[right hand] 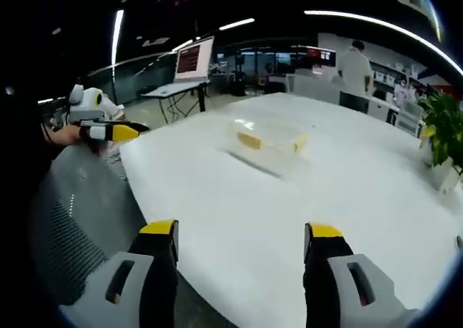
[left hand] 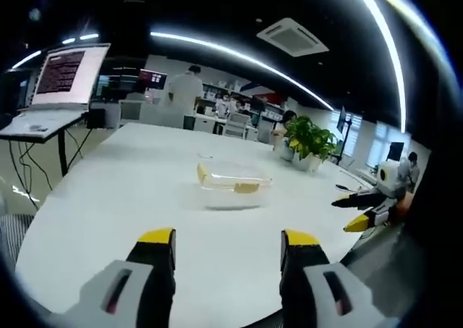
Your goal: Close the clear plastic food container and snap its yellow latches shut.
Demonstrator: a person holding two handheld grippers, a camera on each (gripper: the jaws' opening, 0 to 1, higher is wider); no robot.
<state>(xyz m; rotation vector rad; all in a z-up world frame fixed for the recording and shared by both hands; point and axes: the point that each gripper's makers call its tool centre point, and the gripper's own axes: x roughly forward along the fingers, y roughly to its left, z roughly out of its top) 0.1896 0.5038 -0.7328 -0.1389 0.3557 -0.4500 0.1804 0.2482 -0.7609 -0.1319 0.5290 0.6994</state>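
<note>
A clear plastic food container [left hand: 231, 184] with yellow latches [left hand: 247, 187] rests on the white table [left hand: 130, 198], ahead of my left gripper [left hand: 228, 245], which is open with nothing between its jaws. My right gripper [left hand: 362, 212] enters the left gripper view from the right, near the table's edge. In the right gripper view the container [right hand: 271, 141] lies farther up the table, its yellow latches [right hand: 249, 141] facing me. My right gripper [right hand: 242, 241] is open and empty, well short of it. My left gripper [right hand: 108, 131] shows at the left, held by a hand.
A potted plant [left hand: 309, 141] stands at the table's far right side, also the plant [right hand: 441, 136]. A laptop [left hand: 61, 82] sits on a stand left of the table, also the laptop [right hand: 189, 64]. A person [left hand: 184, 93] stands in the background among desks.
</note>
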